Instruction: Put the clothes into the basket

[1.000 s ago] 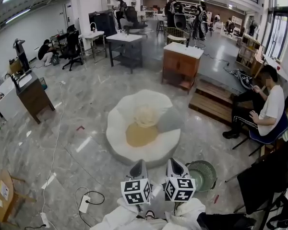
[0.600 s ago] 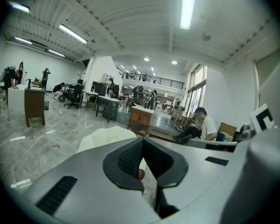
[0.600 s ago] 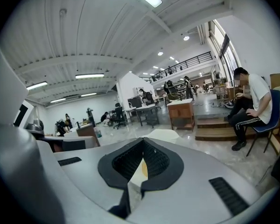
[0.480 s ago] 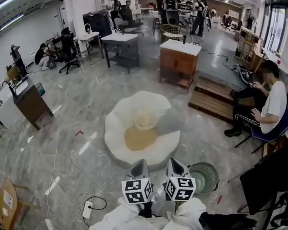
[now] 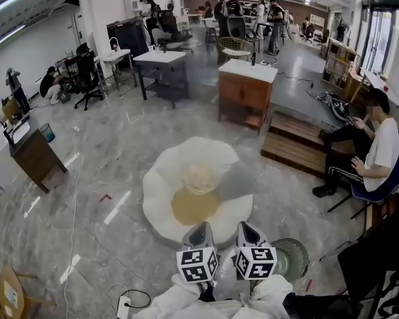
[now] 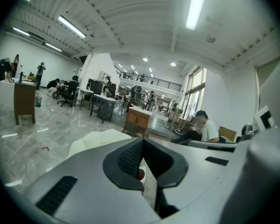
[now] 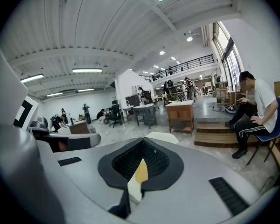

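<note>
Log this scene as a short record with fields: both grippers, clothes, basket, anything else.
left gripper: shut, nothing held
right gripper: shut, nothing held
clothes: cream and grey pieces on the white floor cushion
basket: green, on the floor beside the right gripper, looks empty
other: person seated on a chair at right

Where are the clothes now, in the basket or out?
Out: the clothes lie piled on the white cushion, apart from the green basket on the floor, whose visible part looks empty.
</note>
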A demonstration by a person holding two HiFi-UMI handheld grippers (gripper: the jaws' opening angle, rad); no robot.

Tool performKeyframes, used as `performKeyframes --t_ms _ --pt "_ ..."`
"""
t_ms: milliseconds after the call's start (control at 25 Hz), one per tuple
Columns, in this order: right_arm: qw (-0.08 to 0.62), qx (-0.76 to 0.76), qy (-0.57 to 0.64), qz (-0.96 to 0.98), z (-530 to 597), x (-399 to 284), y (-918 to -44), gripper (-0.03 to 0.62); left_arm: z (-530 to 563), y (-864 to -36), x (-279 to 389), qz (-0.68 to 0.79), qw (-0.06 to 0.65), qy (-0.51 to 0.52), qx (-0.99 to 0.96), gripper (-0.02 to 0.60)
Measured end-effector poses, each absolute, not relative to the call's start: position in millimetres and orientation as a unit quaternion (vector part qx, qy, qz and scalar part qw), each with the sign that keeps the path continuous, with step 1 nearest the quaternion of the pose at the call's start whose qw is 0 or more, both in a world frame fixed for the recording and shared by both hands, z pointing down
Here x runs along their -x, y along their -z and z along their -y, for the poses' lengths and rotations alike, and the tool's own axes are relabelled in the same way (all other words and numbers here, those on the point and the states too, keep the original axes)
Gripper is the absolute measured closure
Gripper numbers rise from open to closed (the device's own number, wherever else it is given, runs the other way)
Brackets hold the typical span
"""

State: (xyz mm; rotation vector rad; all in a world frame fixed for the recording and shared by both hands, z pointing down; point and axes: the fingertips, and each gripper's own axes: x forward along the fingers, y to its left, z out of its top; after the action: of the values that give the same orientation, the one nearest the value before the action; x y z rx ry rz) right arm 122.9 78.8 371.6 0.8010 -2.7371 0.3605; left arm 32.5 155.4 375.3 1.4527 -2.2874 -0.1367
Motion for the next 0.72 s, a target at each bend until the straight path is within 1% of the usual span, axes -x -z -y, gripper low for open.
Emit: performKeyframes --t_ms 360,720 --pt "0.131 -0.264 -0.121 0.948 -25.8 -24.6 -356.6 0.571 -101.8 -358.2 61.6 0.830 0.201 0.043 -0.518 0.581" --pt "0.157 -0.246 -0.133 0.947 12.0 62.0 -379.9 0.571 -68.6 -384.8 145.7 0.836 0.228 0.037 -0.497 0.581"
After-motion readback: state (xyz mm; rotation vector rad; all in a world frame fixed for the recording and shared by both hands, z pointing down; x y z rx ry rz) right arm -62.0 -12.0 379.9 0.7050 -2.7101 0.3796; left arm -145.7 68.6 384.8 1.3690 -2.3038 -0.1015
